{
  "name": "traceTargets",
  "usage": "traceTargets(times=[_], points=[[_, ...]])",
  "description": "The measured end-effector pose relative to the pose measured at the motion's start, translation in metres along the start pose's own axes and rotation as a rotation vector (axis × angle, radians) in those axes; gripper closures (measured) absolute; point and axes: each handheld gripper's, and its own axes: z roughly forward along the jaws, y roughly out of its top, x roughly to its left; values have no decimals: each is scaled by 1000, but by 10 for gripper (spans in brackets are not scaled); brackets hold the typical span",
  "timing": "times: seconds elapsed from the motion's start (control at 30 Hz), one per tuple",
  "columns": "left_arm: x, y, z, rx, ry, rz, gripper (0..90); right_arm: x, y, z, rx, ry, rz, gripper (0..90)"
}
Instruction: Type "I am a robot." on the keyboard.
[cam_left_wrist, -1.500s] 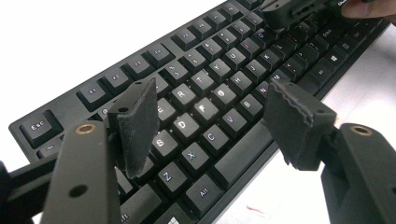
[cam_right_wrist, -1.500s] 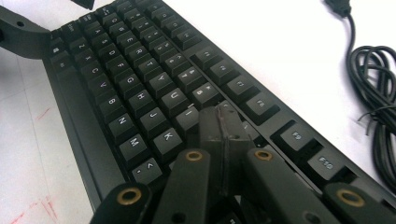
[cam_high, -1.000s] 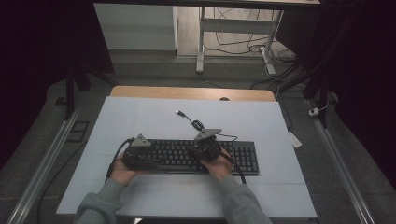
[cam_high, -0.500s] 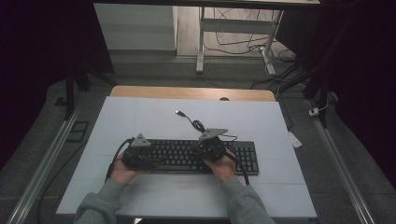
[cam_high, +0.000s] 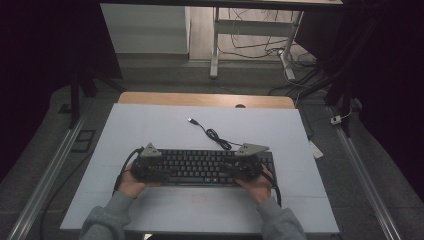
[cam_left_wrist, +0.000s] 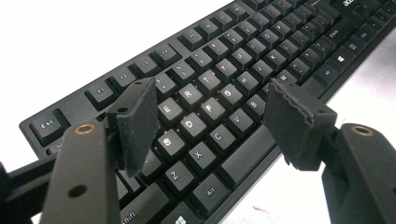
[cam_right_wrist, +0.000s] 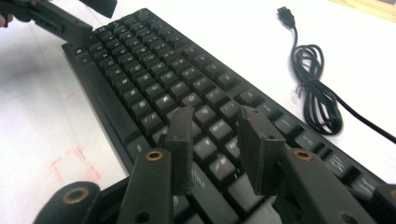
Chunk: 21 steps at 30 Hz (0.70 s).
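- Keyboard (cam_high: 200, 167): black, lying flat on the near half of my pale table (cam_high: 150, 125), its long side running left to right in the high view.
- My left gripper (cam_left_wrist: 212, 114) hangs over the left end of the keyboard; in the left gripper view its two jaws stand wide apart above the letter keys, with the S, D, F and C keys showing between them. Nothing is gripped.
- My right gripper (cam_right_wrist: 215, 140) sits over the right-hand part of the keyboard; in the right gripper view its jaws stand a narrow gap apart, close over the keys, with nothing between them. I cannot tell whether the pads touch the keycaps.
- In the high view both my hands come in from the bottom edge in grey sleeves (cam_high: 110, 217), one at each end of the keyboard, and a grey three-cornered plate tops each gripper.
- A black cable (cam_high: 212, 134) lies on the table just behind the keyboard, partly bundled in a loop, with its USB plug (cam_high: 191, 120) lying loose farther back toward the table's wooden far edge (cam_high: 205, 100).
- Faint red marks (cam_right_wrist: 74, 168) show on the table surface in front of the keyboard.
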Motion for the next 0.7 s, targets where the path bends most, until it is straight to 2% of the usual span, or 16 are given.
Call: traceTargets(times=[0.23,0.7], points=[[1,0,0,-2,3,0,347,-5,-9,-11,-6,-5,4,626],[3,-1,-3,-20,18,-8,348,-3,-10,-12,-10,1,-7,615]])
